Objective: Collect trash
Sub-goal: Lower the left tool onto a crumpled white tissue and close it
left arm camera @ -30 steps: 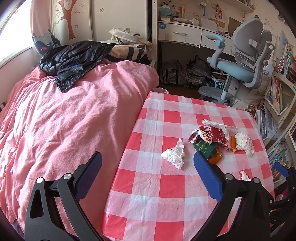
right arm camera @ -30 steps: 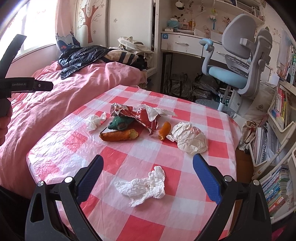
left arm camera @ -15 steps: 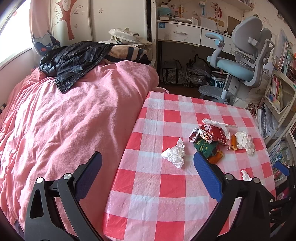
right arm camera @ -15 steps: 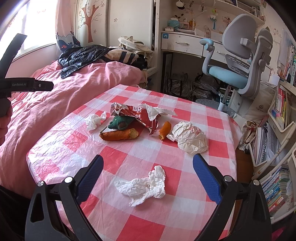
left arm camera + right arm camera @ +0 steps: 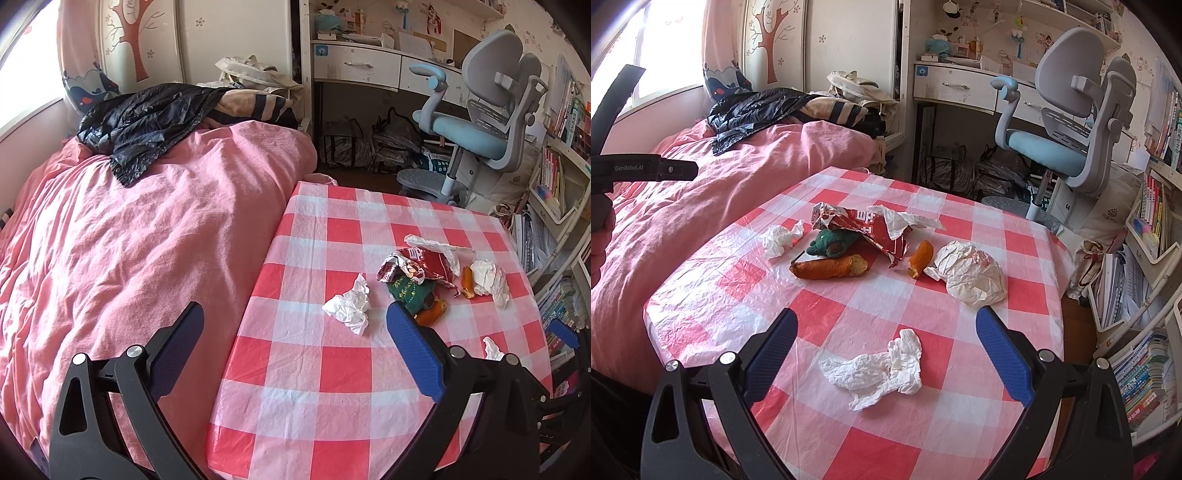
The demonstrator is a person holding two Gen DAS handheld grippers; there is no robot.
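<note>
Trash lies on the red-checked table (image 5: 849, 317): a crumpled white tissue (image 5: 877, 367) nearest my right gripper, a white paper wrapper (image 5: 971, 275), a red snack bag (image 5: 864, 227), a green wrapper (image 5: 829, 243), two orange food pieces (image 5: 827, 267) (image 5: 919, 256) and a second tissue (image 5: 781, 238). My right gripper (image 5: 886, 332) is open, just short of the near tissue. My left gripper (image 5: 295, 332) is open and empty over the table's left edge; the second tissue (image 5: 351, 304) lies between its fingers in view, with the snack bag (image 5: 421, 264) beyond.
A pink-covered bed (image 5: 129, 240) adjoins the table on the left, with a black jacket (image 5: 147, 118) on it. A grey-blue desk chair (image 5: 1067, 122) and desk (image 5: 960, 88) stand behind. Bookshelves (image 5: 1145, 277) line the right.
The left gripper has drifted slightly, so the table and trash sit a little lower and further left in its view. The right gripper has barely moved.
</note>
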